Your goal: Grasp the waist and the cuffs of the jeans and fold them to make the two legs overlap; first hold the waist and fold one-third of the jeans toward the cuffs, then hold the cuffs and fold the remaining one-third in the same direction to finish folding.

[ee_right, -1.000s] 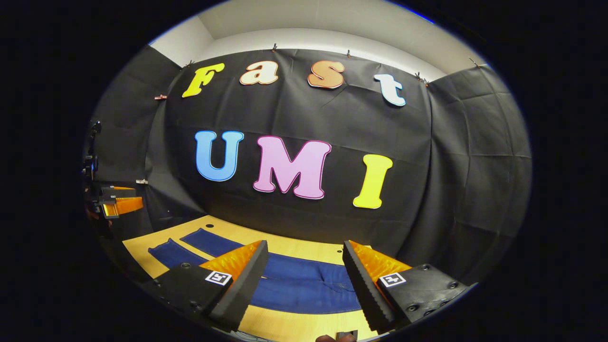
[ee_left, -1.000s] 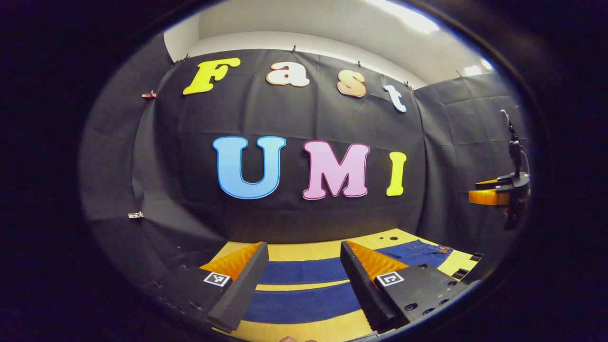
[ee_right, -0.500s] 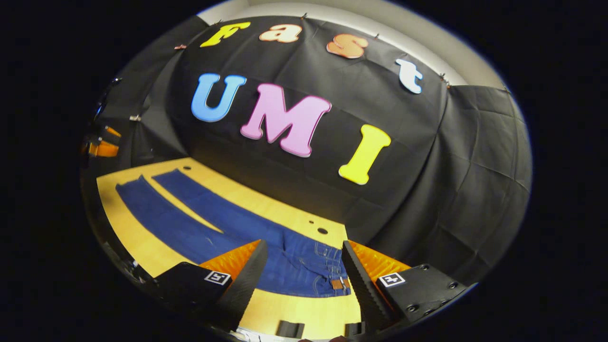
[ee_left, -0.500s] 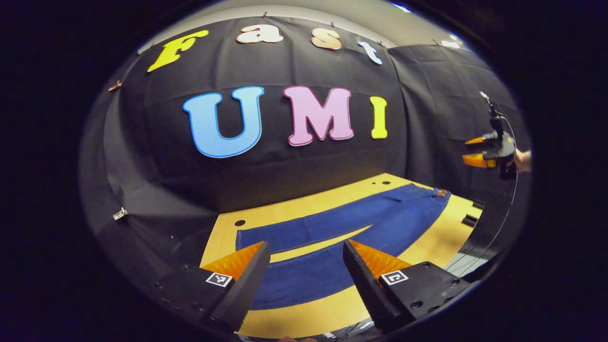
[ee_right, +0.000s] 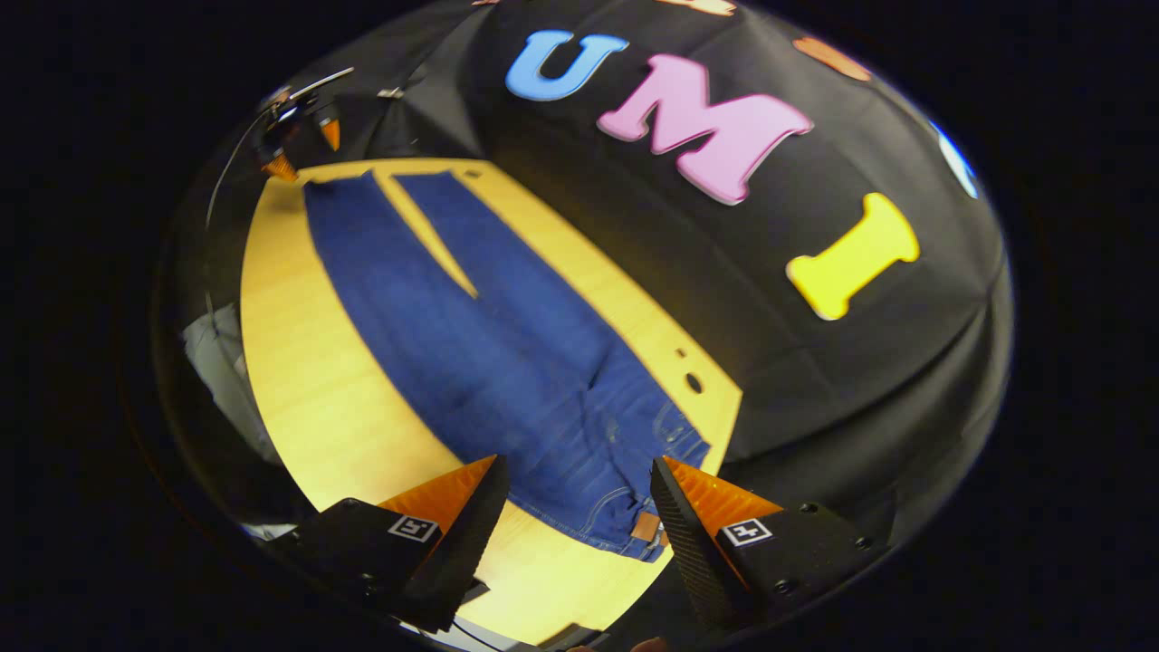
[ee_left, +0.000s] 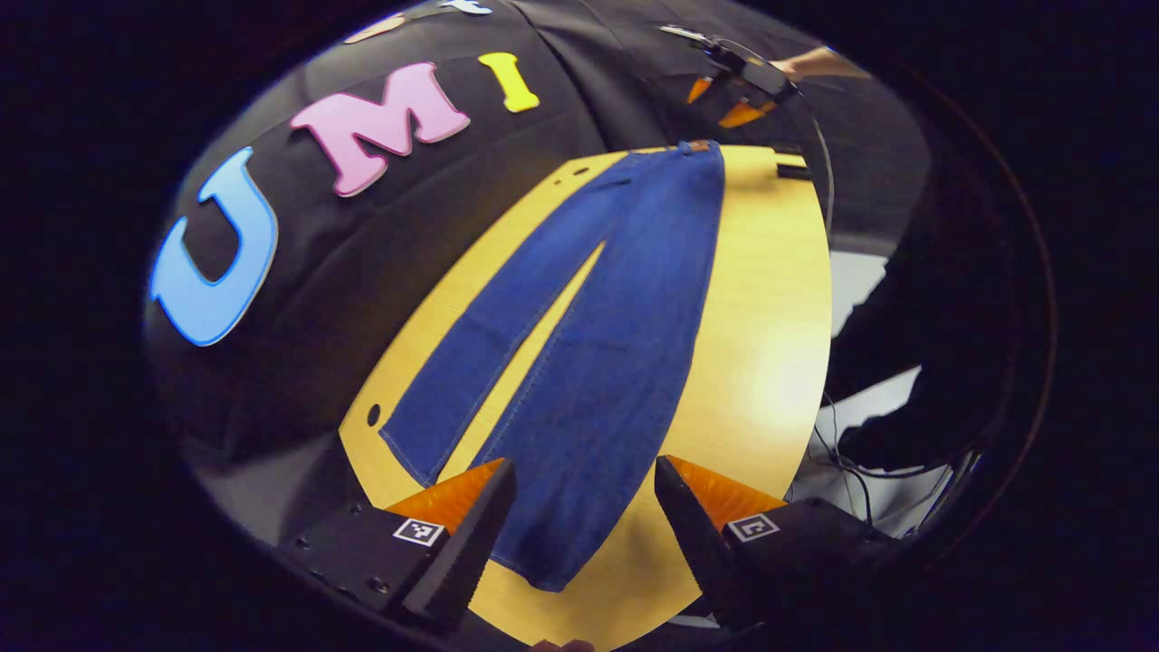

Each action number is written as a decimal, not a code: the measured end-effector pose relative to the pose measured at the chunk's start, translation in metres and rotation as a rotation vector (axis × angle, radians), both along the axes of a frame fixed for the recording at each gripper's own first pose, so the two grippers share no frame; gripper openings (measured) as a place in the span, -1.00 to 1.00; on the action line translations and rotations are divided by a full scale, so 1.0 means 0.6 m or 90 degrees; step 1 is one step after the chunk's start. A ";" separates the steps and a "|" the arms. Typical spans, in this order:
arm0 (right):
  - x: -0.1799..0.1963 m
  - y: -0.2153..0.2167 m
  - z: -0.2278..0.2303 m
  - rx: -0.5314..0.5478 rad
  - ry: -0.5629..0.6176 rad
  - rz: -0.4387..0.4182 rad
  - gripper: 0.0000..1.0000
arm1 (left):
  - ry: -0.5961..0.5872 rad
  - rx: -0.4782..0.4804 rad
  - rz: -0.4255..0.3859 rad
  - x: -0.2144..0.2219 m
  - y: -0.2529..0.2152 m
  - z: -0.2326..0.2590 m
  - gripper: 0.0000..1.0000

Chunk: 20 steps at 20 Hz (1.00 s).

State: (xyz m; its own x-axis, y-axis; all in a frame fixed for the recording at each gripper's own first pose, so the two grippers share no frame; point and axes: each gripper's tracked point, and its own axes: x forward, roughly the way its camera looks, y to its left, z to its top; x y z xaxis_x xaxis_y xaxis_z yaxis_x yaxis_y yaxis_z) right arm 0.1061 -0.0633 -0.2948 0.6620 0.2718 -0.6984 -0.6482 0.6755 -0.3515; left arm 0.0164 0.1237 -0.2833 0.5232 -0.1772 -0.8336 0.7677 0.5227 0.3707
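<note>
Blue jeans (ee_left: 598, 335) lie flat and spread out along a yellow wooden table (ee_left: 770, 344). In the left gripper view the two cuffs are nearest, and my left gripper (ee_left: 579, 516) hangs open above the nearer leg's cuff (ee_left: 552, 561). In the right gripper view the jeans (ee_right: 480, 353) run away from the waist (ee_right: 625, 534), which has a brown patch. My right gripper (ee_right: 575, 512) is open above that waist. Each gripper shows small at the far end of the other's view: the right one (ee_left: 724, 91), the left one (ee_right: 303, 145).
The table (ee_right: 308, 389) is backed by the black cloth wall. Small round holes (ee_right: 693, 382) mark its far edge. Black clips (ee_left: 792, 170) sit at the waist end. Cables and pale floor (ee_left: 860, 426) lie beyond the near edge, with a hand (ee_left: 815, 62) behind the far gripper.
Both grippers have tipped down and risen, so the views now look down on the whole table. The jeans have not moved. Both grippers stay open.
</note>
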 end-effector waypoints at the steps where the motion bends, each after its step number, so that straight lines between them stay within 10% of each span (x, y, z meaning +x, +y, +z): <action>1: 0.006 -0.008 -0.030 -0.020 0.036 0.022 0.94 | 0.026 0.020 -0.017 0.005 0.011 -0.022 0.95; 8: 0.017 -0.082 -0.205 -0.149 0.289 0.119 0.94 | 0.130 0.086 -0.011 0.030 0.015 -0.093 0.96; 20: 0.031 -0.108 -0.243 -0.110 0.437 0.018 0.84 | 0.307 0.062 0.058 0.013 0.063 -0.146 0.90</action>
